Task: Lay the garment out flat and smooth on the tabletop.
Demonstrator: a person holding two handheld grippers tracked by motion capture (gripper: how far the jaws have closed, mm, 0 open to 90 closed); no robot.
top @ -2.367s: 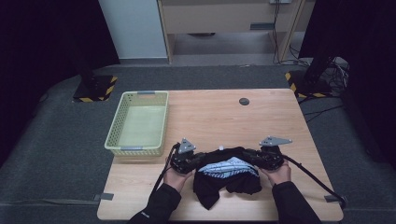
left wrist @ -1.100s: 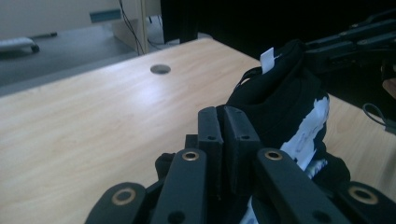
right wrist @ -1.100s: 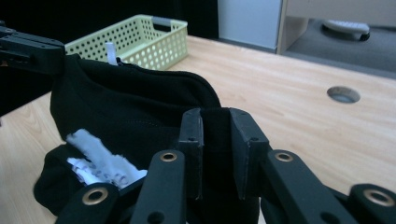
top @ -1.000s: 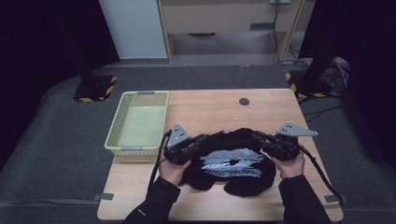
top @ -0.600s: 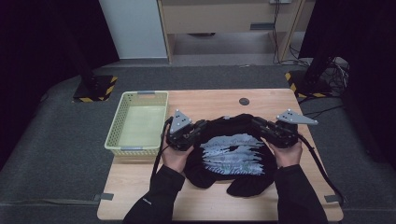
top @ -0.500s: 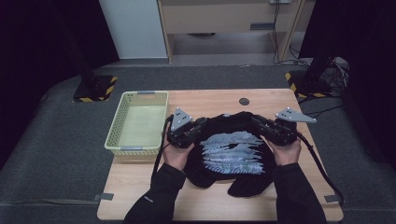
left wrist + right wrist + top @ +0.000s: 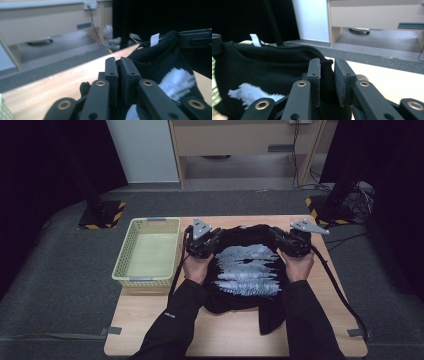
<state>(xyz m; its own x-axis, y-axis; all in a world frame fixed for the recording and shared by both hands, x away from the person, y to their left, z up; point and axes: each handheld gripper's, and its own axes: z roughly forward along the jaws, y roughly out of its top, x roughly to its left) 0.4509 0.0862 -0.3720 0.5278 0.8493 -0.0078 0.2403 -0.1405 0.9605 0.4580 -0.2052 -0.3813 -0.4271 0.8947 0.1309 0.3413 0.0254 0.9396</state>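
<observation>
The black T-shirt (image 7: 247, 270) lies spread at the middle of the tabletop (image 7: 230, 335), print side up. The left hand-held gripper (image 7: 202, 242) pinches its left shoulder, though its jaws have just been opening. The right hand-held gripper (image 7: 292, 242) pinches the right shoulder. A yellow basket (image 7: 147, 252) stands at the left.

A person in long black sleeves, the left sleeve (image 7: 172, 322) marked with a small white logo near the elbow. Each hand grips a black tool: the left gripper (image 7: 204, 241) and the right gripper (image 7: 289, 240) each carry a grey three-cornered plate on top, and a black cable trails back from each. Up close, each has two flat, black, rectangular jaws set with small screws, on black link arms joined by brass-coloured ringed pivots.
</observation>
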